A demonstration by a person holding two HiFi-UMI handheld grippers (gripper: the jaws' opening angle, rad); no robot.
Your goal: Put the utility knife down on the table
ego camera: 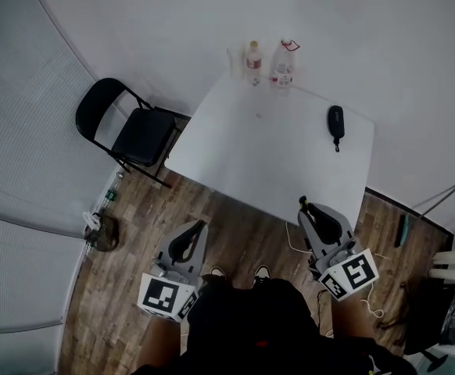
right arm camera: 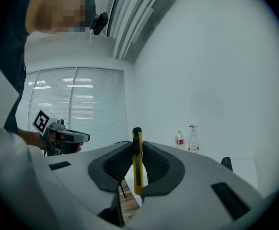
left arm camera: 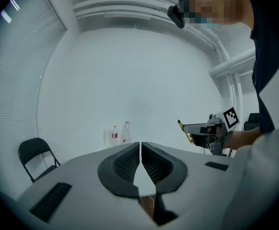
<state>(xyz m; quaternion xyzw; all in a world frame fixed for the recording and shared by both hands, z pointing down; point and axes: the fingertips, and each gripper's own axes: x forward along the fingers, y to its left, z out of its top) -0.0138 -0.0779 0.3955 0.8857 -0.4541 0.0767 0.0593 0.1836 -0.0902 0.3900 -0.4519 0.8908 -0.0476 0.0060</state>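
A yellow and black utility knife (right arm camera: 137,161) stands upright between the jaws of my right gripper (right arm camera: 137,164), which is shut on it. In the head view that gripper (ego camera: 306,205) hovers at the near edge of the white table (ego camera: 251,155), the knife's tip (ego camera: 302,201) just showing. My left gripper (ego camera: 199,226) is held over the wooden floor, short of the table; in its own view its jaws (left arm camera: 140,158) meet with nothing between them. From the left gripper view the right gripper (left arm camera: 211,131) and the knife (left arm camera: 183,130) appear at the right.
On the table lie a black case (ego camera: 335,123) at the right and two bottles (ego camera: 253,62) (ego camera: 283,66) beside a clear cup (ego camera: 234,59) at the far edge. A black folding chair (ego camera: 130,127) stands left of the table. A white cable (ego camera: 291,244) hangs by the table's near edge.
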